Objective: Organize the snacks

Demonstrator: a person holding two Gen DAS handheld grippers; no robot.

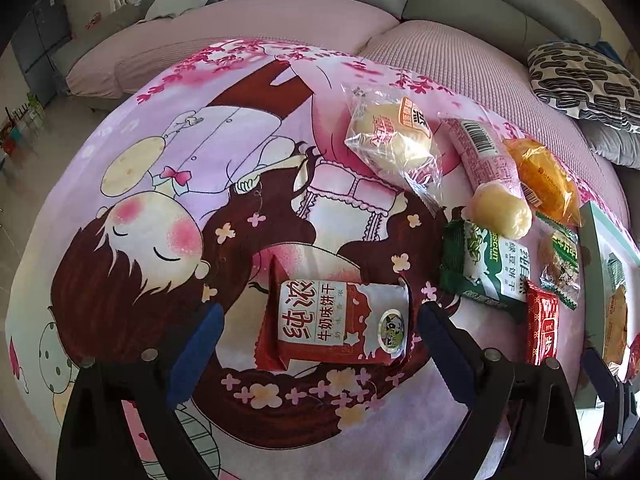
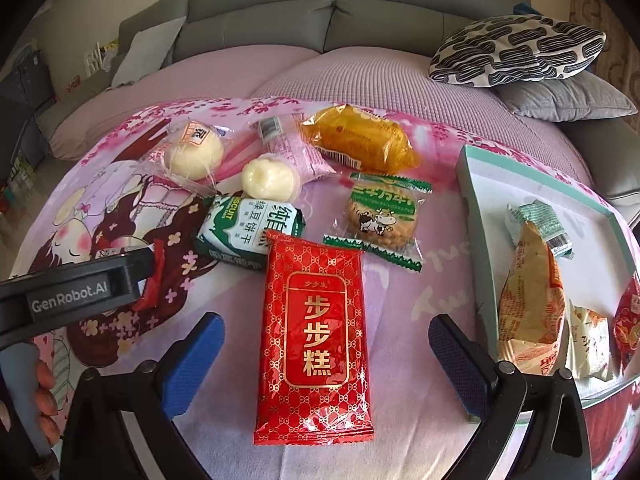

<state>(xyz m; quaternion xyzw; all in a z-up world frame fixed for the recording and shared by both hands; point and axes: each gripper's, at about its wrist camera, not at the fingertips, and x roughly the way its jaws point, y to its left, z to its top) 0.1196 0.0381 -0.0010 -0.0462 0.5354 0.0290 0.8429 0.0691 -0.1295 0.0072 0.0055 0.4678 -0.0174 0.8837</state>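
Observation:
My left gripper is open, its blue pads either side of a red-and-white milk biscuit pack lying on the cartoon blanket. My right gripper is open around a red cake packet, not touching it. Beyond it lie a green biscuit pack, a clear-wrapped round cracker, an orange bread bag, a pink packet and two pale buns. A teal-rimmed tray at the right holds several packets.
The pink cartoon blanket covers a low surface in front of a grey sofa. A patterned cushion and a grey cushion lie at the back right. A hand holds the left gripper's handle at the lower left.

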